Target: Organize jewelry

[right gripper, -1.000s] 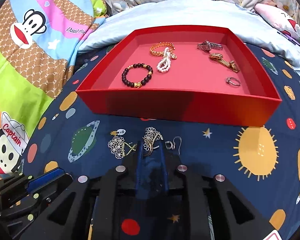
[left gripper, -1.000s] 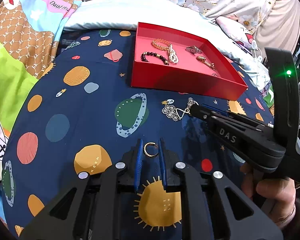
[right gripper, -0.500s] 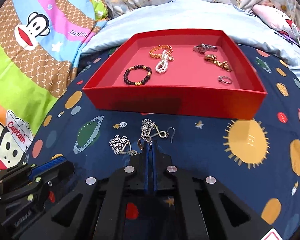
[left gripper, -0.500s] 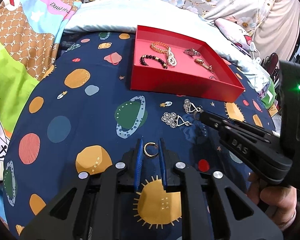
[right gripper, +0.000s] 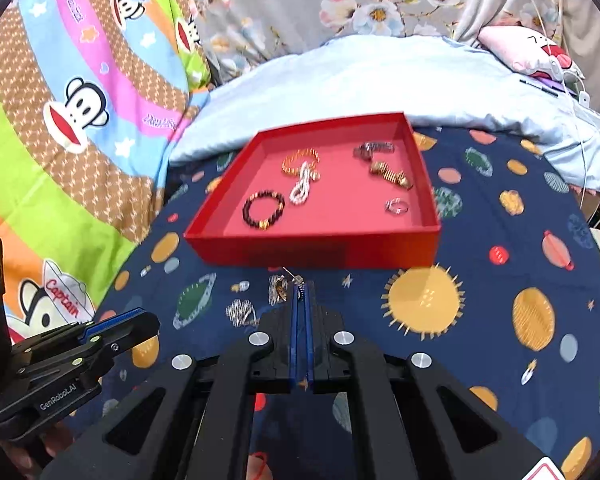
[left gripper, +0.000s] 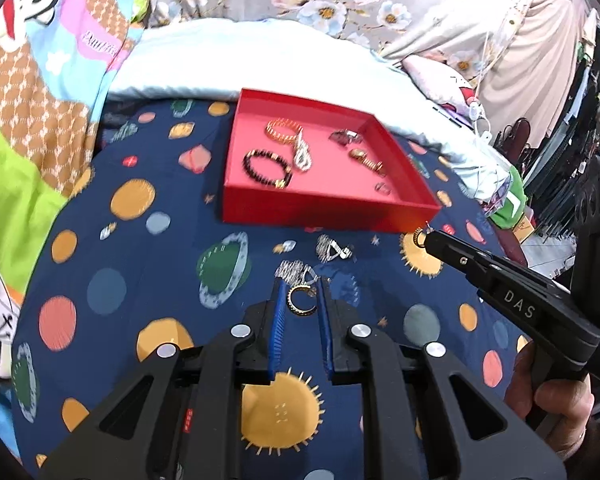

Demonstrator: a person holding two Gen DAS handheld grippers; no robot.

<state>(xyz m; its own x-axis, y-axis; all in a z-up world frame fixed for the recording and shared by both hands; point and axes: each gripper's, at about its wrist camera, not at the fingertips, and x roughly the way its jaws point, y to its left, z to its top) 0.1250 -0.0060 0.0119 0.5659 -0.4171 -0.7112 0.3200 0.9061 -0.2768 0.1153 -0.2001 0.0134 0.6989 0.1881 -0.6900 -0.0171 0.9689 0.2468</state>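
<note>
Red tray (right gripper: 316,248) on the planet-print bedspread (right gripper: 500,280) holds 6 pieces: dark bead bracelet (right gripper: 262,210), gold bracelet (right gripper: 300,159), pearl strand (right gripper: 301,188), 2 watch-like pieces, silver ring (right gripper: 396,205).

Left gripper (left gripper: 300,300) grasps a gold ring (left gripper: 300,301). Right gripper (right gripper: 301,292) pinches a small hoop earring (left gripper: 419,236), now lifted toward the tray's near wall. 2 silver filigree earrings stay on the bedspread.
</note>
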